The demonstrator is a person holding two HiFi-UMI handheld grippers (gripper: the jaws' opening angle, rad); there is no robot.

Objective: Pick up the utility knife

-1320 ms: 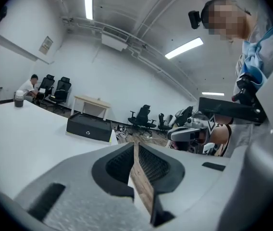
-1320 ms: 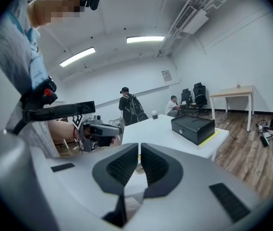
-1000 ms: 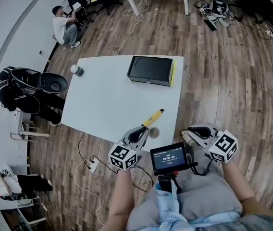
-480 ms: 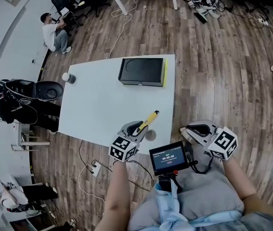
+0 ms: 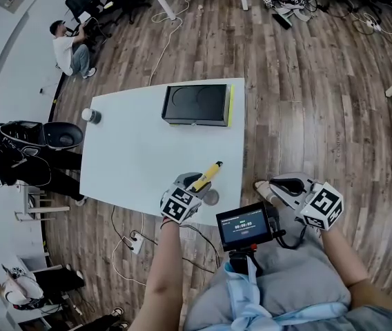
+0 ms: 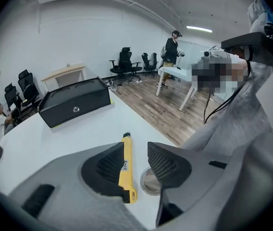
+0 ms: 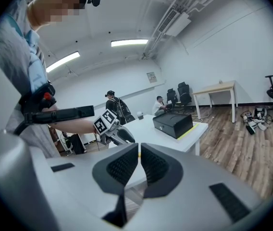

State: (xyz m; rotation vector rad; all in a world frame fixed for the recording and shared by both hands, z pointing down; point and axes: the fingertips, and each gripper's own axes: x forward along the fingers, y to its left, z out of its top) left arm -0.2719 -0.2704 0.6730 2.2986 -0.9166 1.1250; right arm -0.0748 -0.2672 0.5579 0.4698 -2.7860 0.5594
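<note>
The yellow utility knife lies on the white table near its front right corner, black tip pointing away. My left gripper hangs tilted down over the knife's near end. In the left gripper view the knife lies between the jaws of the left gripper, close to the left pad; the jaws have just been opening and the pads do not press on it. My right gripper is off the table to the right, over the floor. Seen in its own view, the right gripper is shut with nothing in it.
A small round disc lies right beside the knife's near end at the table edge. A black box stands at the far side and a small cup at the far left corner. People sit and stand left of the table.
My left gripper has come down and forward over the knife's near end, and its jaws have gone from shut to open around the handle. The right gripper has barely shifted.
</note>
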